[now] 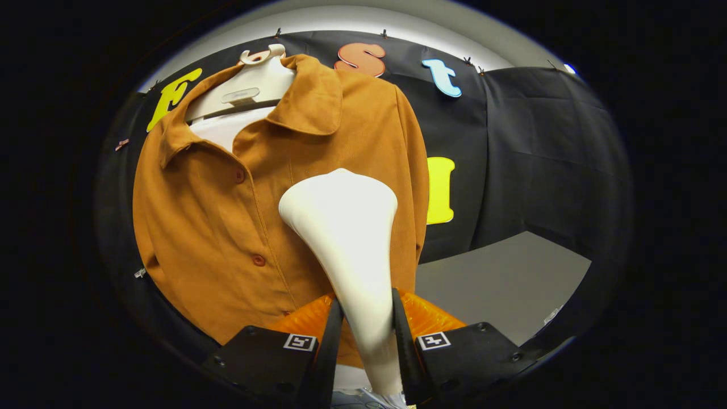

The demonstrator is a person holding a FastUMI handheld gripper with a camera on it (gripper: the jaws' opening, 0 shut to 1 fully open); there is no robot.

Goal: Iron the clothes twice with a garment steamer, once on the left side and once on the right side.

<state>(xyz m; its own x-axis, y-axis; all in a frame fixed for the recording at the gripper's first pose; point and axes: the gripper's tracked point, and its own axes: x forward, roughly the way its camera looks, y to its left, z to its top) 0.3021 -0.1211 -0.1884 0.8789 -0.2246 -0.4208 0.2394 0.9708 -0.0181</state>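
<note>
A rust-orange button-up shirt point(227, 221) hangs on a white hanger form point(255, 85) in front of the black booth wall. My gripper point(366, 335) is shut on the neck of a white garment steamer point(346, 227), with both fingers pressing its narrow handle. The steamer's wide head points up and forward, lying over the shirt's right half, just right of the button placket point(258, 260). Whether the head touches the cloth cannot be told.
The black cloth wall point(539, 159) runs behind and to the right of the shirt. A grey surface point(500, 284) lies low to the right, beyond my fingers.
</note>
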